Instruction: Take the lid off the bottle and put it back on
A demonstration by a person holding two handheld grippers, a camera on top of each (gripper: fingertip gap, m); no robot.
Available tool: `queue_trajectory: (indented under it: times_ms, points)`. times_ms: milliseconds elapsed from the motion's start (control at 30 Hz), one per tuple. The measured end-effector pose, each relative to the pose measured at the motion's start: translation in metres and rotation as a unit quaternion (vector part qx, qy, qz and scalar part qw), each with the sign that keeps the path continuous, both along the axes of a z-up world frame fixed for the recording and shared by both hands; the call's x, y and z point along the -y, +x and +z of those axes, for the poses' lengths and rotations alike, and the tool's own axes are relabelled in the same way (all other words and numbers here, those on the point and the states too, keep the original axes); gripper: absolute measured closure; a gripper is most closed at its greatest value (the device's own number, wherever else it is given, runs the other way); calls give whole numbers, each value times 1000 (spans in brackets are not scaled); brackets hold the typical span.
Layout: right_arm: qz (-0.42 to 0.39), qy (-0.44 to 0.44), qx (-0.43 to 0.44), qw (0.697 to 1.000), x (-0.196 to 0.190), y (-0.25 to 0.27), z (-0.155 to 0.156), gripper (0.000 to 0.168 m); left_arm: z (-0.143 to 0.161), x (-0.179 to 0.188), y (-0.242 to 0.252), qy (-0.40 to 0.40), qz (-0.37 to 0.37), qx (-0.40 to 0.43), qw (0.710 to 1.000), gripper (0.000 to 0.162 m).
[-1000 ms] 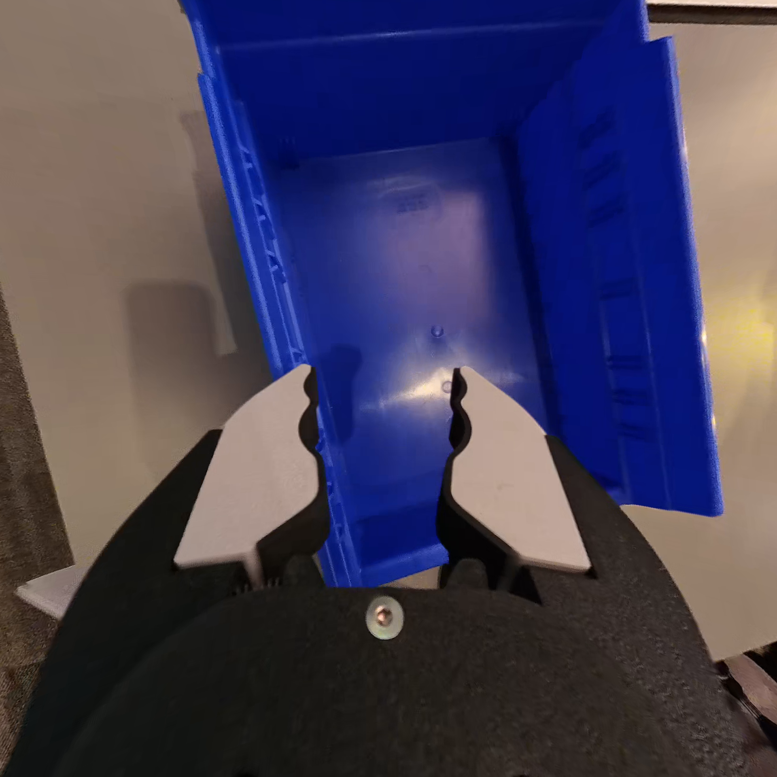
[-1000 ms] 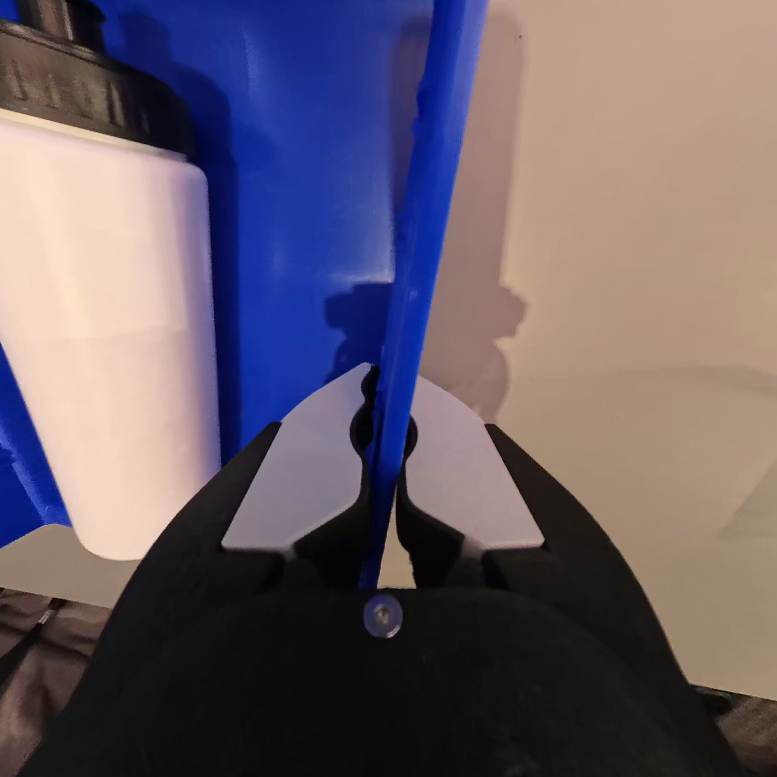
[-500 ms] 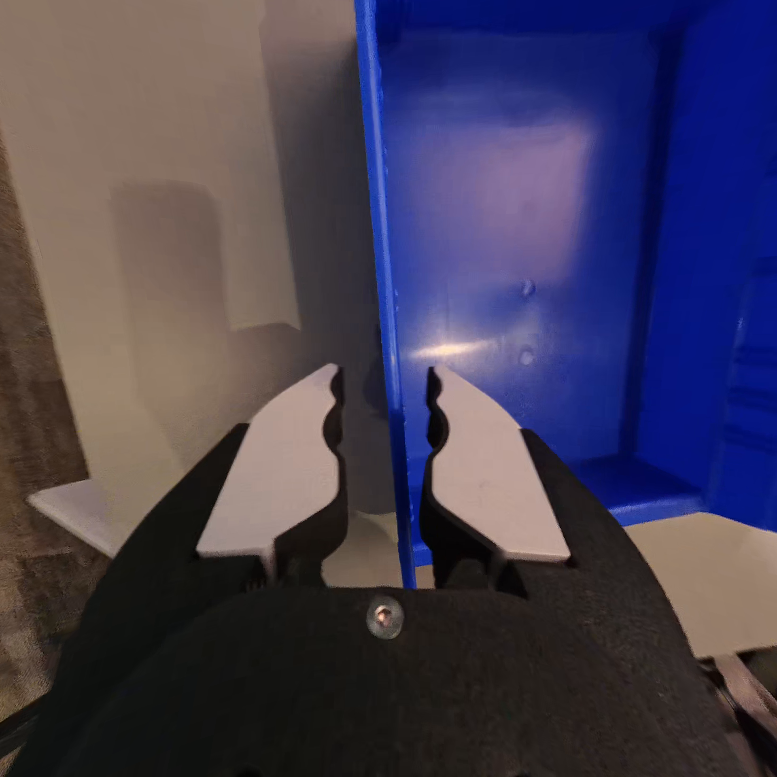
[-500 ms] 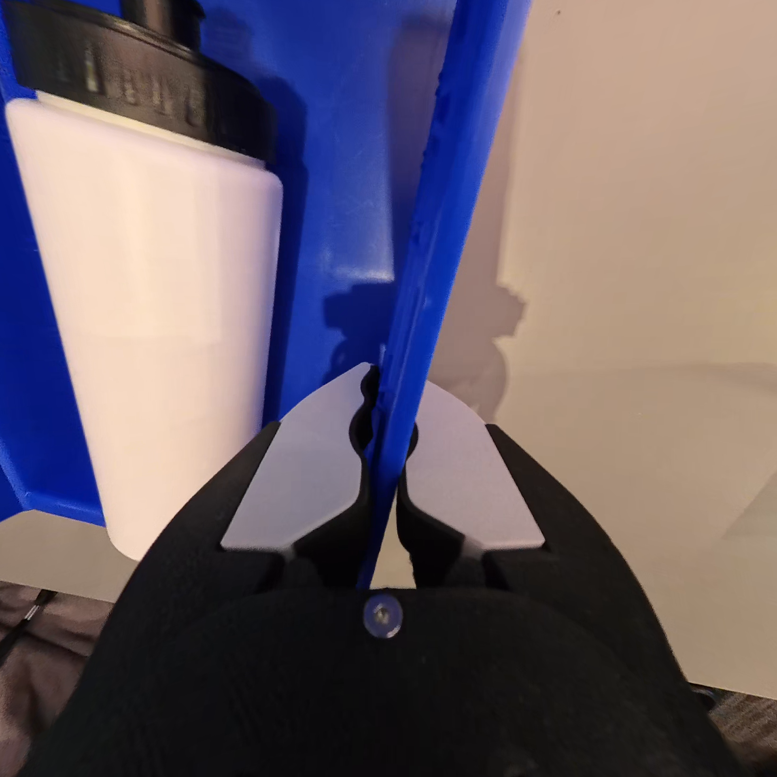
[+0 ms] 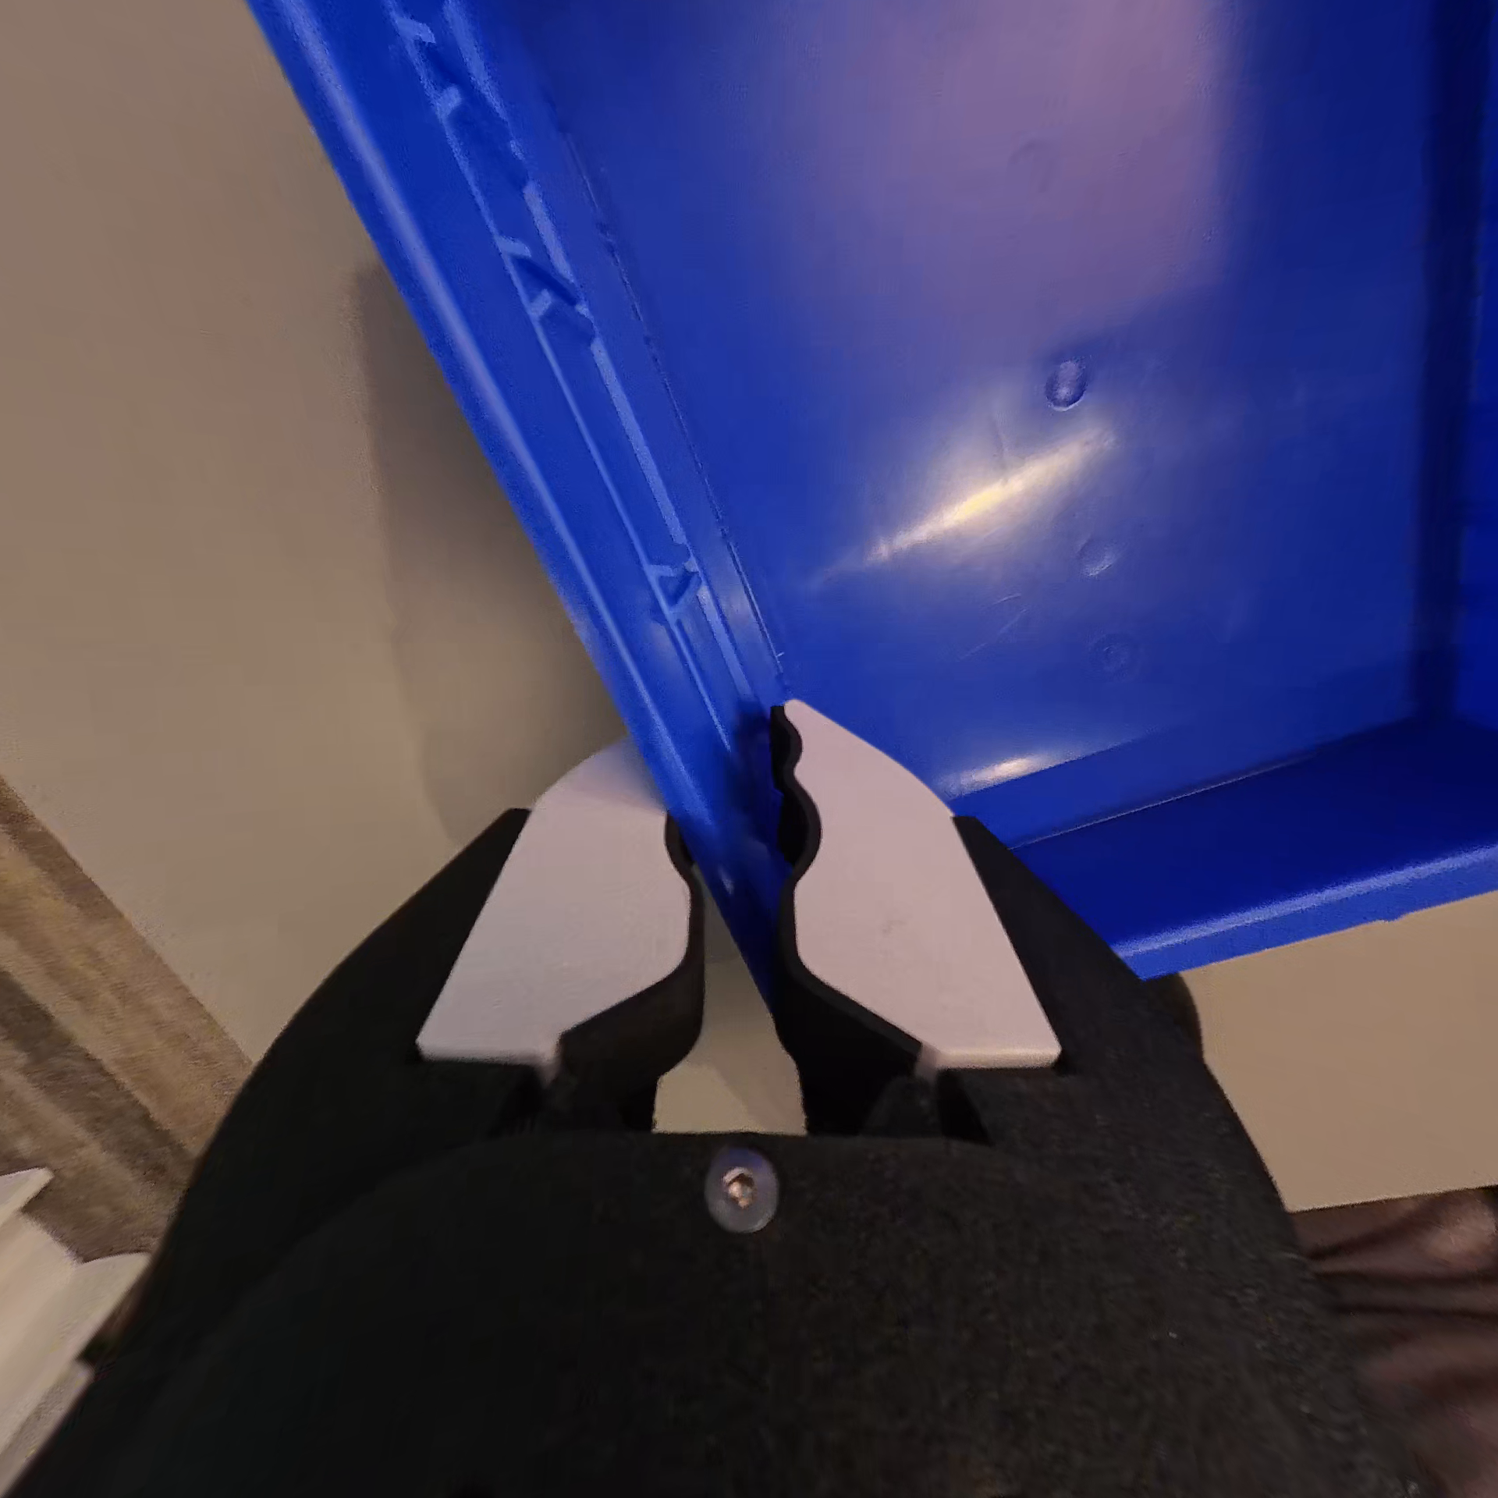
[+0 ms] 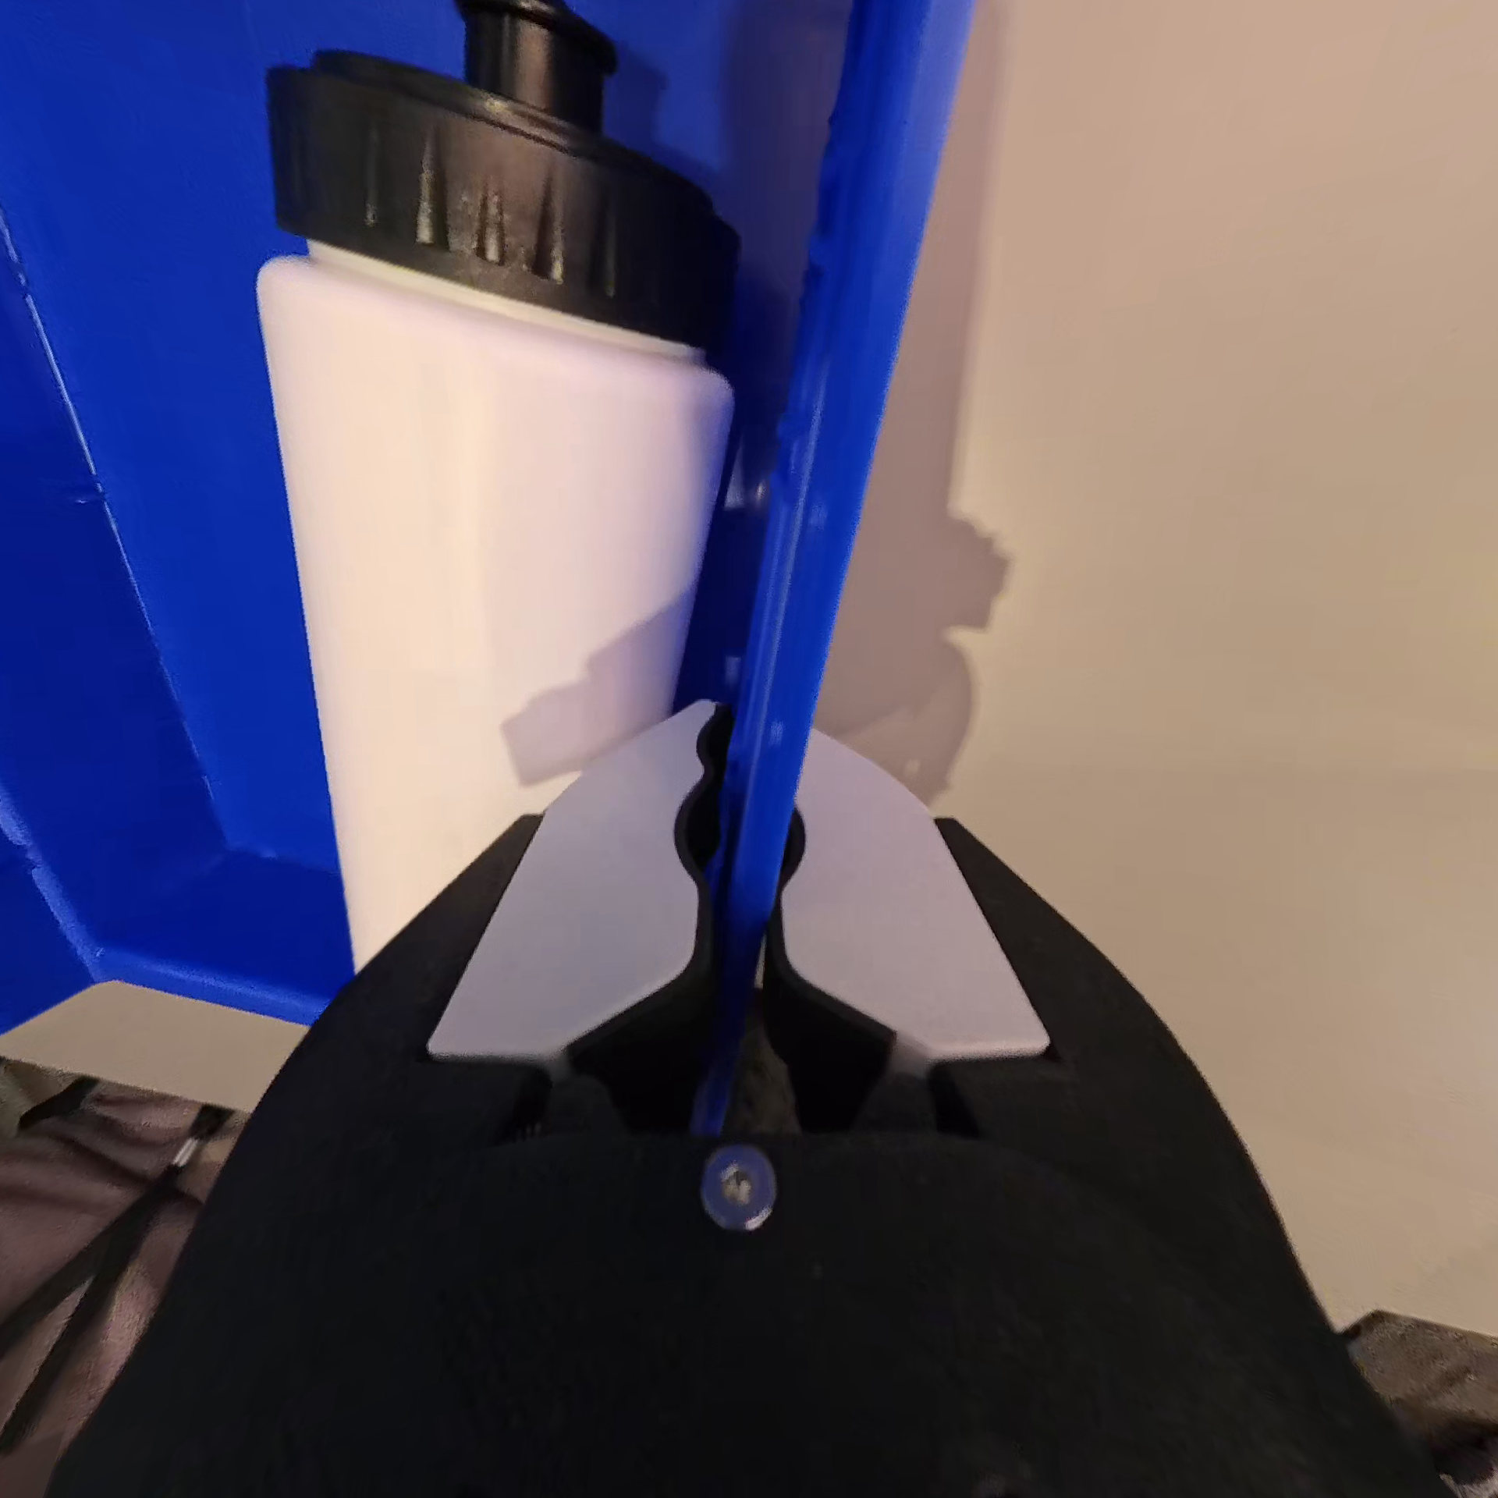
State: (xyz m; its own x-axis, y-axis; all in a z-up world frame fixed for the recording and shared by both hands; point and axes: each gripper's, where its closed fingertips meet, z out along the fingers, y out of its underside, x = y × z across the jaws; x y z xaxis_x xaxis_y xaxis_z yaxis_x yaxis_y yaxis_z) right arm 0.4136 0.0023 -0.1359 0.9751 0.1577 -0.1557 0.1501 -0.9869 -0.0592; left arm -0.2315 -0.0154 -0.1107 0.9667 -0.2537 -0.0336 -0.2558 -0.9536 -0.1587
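Blue plastic: a bin [image 5: 1013,340] is seen in both wrist views, resting on a pale table [image 6: 1216,567].
Bin floor: glossy, with a light glare, shown bare in the left wrist view.
Left gripper [image 5: 734,802]: its jaws are clamped on the bin's left wall, one finger outside and one inside.
Right gripper [image 6: 750,778]: its jaws are pressed together on the bin's right wall, which runs up between the fingers.
Fingers: pale grey plates on black bodies, with wavy black pads.
Bottle [image 6: 494,584]: white, lying inside the bin along the right wall, just left of the right gripper's inner finger; whether it touches the wall cannot be told.
Lid [image 6: 494,203]: black and ribbed, seated on the bottle's far end, with a spout pointing away.
Bottle base: at the bin's near edge, partly hidden behind the right gripper.
Shadows: the right gripper's shadow is cast on the bottle and on the table beyond the wall.
Surroundings: carpet [image 5: 73,956] is seen at the left, and dark straps [image 6: 89,1264] lie near the table's near edge.
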Motion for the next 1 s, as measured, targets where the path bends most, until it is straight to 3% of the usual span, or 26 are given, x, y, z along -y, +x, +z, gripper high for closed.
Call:
queue_trajectory:
  times_ms: [400,567,767,867,1000]
  points:
    - [65,-83,-10,994,21,-104,-4,158,-3,11,90,-28,-106,-89,990,128]
    - [64,-70,25,995,5,-104,-11,157,-4,9,127,-11,-148,-39,988,128]
    - [57,-82,11,995,1,-104,-11,161,-2,11,132,-16,-175,-38,984,115]
    - [67,-86,4,994,0,-101,-11,162,11,8,134,13,-172,-12,985,116]
    - [66,-95,4,993,2,-85,-11,162,54,8,134,93,-185,33,978,117]
